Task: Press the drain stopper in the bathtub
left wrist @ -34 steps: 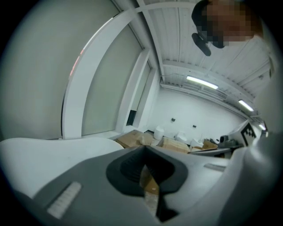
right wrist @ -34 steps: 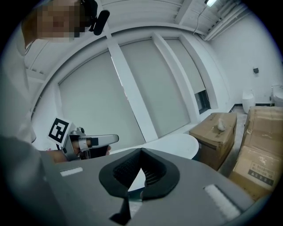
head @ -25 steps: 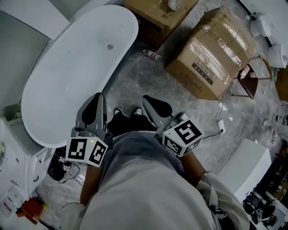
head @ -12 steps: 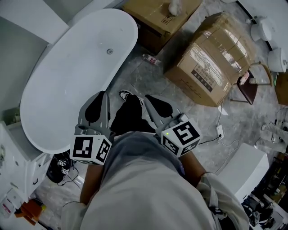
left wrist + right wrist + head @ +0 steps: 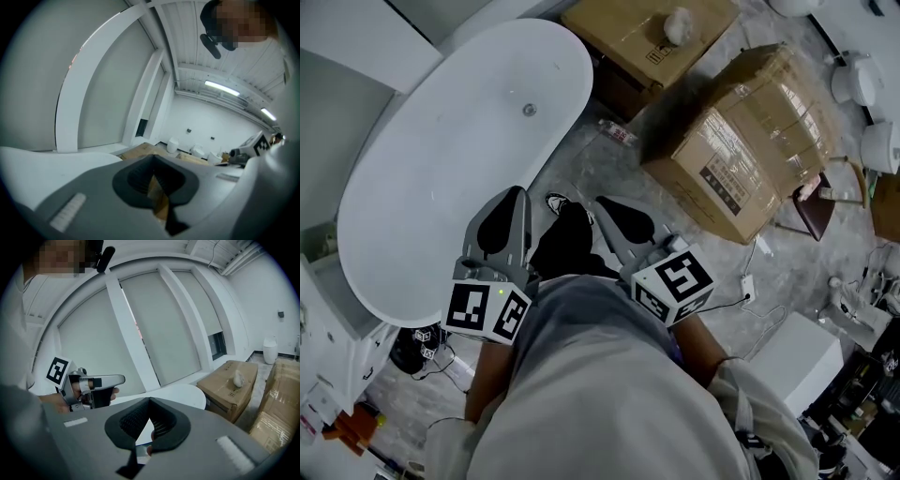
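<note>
Head view, round drain stopper (image 5: 529,110) twelve o'clock of our closed left gripper (image 5: 515,199), right gripper (image 5: 607,204) closed, glossy oval bathtub (image 5: 431,197).

A sanitary-ware storeroom is indicated: a freestanding bathtub (image 5: 441,159), large cardboard boxes (image 5: 741,141) and white ceramic fixtures (image 5: 853,75) are set on a grey stone-patterned floor (image 5: 581,178).

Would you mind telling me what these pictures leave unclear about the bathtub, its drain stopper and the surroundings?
Drain stopper: too small in the head view to tell whether it is raised or pressed; neither gripper view shows it.
Bathtub: in the head view the left gripper covers part of its near rim.
Cardboard box: its label print is too small to read in the head view.
</note>
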The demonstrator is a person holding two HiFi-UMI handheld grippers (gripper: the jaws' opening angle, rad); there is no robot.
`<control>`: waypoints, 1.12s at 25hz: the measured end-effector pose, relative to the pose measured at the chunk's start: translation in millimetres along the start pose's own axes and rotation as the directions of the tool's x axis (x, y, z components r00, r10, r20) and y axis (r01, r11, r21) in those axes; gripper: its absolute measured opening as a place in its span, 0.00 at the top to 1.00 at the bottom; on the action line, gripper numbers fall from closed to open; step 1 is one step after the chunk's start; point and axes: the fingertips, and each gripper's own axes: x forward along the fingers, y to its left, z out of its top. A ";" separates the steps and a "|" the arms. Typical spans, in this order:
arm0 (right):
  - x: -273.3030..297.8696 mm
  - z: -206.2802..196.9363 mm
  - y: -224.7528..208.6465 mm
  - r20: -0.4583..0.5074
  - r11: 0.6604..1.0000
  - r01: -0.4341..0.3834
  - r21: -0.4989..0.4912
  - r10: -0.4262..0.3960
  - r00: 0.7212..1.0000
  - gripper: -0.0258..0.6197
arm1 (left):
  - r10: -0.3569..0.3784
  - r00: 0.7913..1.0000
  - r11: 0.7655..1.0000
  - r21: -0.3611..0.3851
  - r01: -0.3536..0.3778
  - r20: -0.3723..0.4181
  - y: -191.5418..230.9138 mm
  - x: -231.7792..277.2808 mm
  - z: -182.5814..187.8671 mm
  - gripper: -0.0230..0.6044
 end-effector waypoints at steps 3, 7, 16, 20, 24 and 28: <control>17.0 16.3 -16.7 -0.013 1.000 -0.014 -0.006 0.014 1.000 0.96 | 0.014 1.000 1.000 -0.013 -0.014 -0.014 9.1 23.9 7.9 0.96; 40.2 34.6 -34.7 -0.030 0.999 -0.035 -0.014 0.034 0.999 0.96 | 0.040 0.999 0.999 -0.031 -0.040 -0.026 23.2 48.8 16.1 0.96; 97.1 63.6 -54.7 -0.064 0.996 -0.079 -0.035 0.076 0.995 0.96 | 0.107 0.994 0.992 -0.059 -0.108 -0.019 68.4 84.2 33.8 0.96; 122.0 75.0 -55.2 -0.075 0.993 -0.104 -0.053 0.100 0.992 0.96 | 0.142 0.990 0.988 -0.065 -0.141 -0.003 89.7 91.6 41.4 0.96; 143.2 86.3 -54.7 -0.081 0.988 -0.127 -0.082 0.121 0.989 0.96 | 0.172 0.985 0.983 -0.070 -0.171 0.011 106.1 95.2 48.7 0.96; 161.1 93.6 -52.2 -0.088 0.983 -0.150 -0.104 0.141 0.986 0.96 | 0.201 0.979 0.977 -0.076 -0.199 0.019 121.0 95.0 52.5 0.96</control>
